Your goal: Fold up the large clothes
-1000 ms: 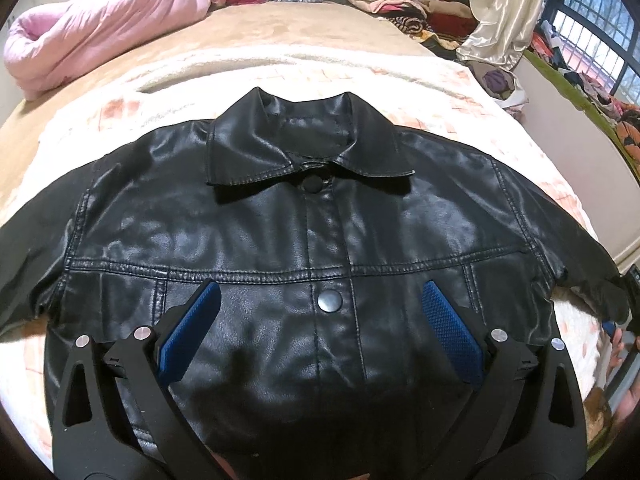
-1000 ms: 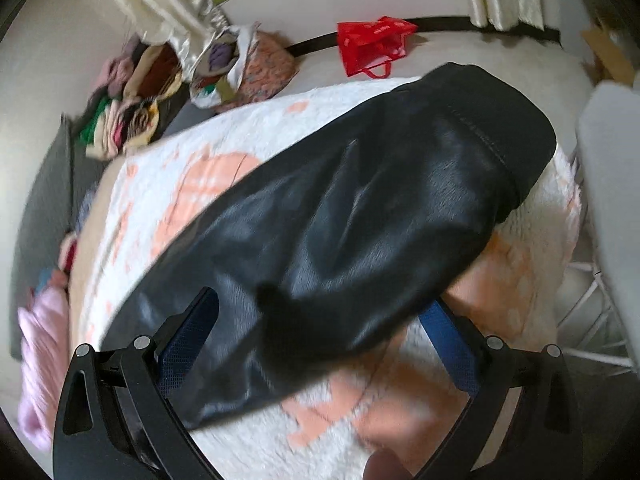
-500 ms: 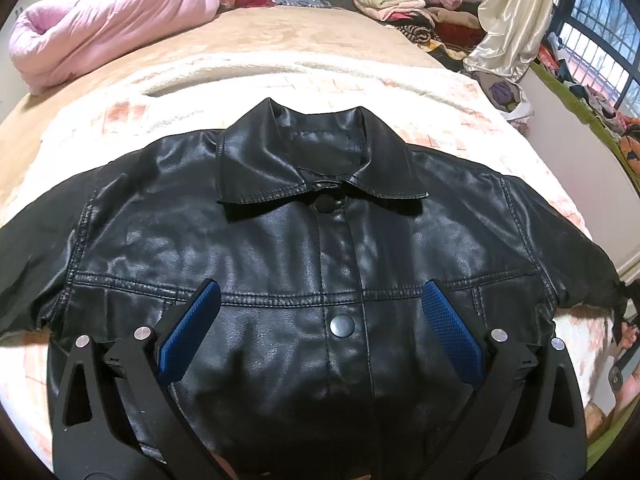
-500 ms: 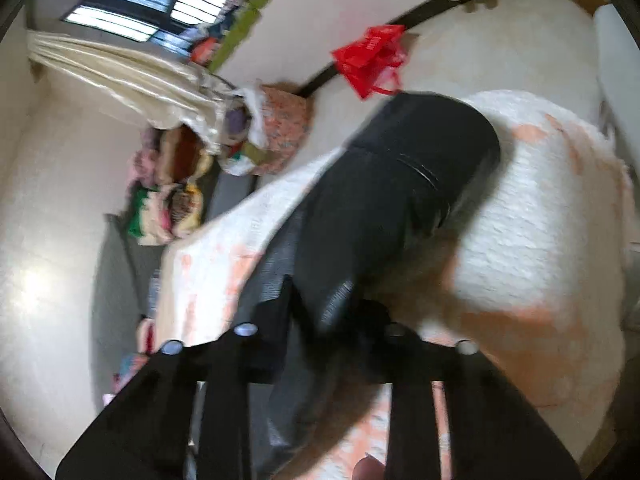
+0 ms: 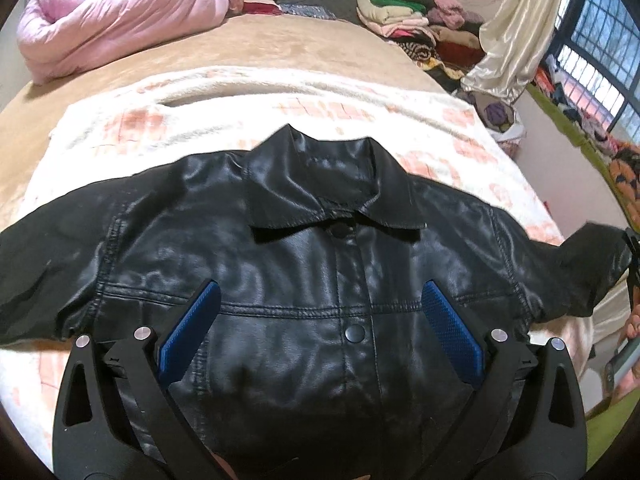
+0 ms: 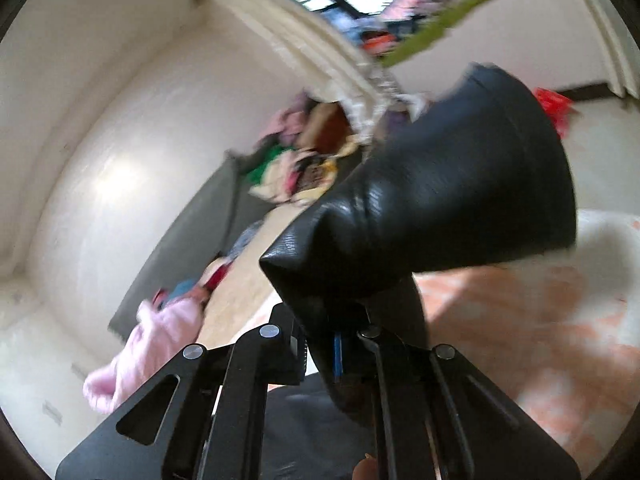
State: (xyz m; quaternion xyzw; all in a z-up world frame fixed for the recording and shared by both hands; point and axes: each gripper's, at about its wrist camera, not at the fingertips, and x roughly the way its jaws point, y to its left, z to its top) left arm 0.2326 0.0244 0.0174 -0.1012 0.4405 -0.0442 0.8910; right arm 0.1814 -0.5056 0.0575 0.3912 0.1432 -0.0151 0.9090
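A: The black leather jacket is spread front-up on the bed, over a white and orange blanket, collar at the far side, buttons done up.

B: And the left gripper hangs above the chest with its blue pads wide apart, gripping nothing.

A: Over to the right! The right gripper is clamped tight on the sleeve, cuff lifted off the bed and flaring out in front of the camera.

B: Look how that sleeve keeps its tube shape. I'd call this material stiff and fairly heavy, with a slick face.

A: Agreed. It won't drape like cotton; folds will likely want to spring back open.

B: So where to hold? Seams and cuffs, I'd say, where the layers are thick and the pads can bite.

A: And the left could take the near hem or the shoulder seam, not the glossy middle panel.
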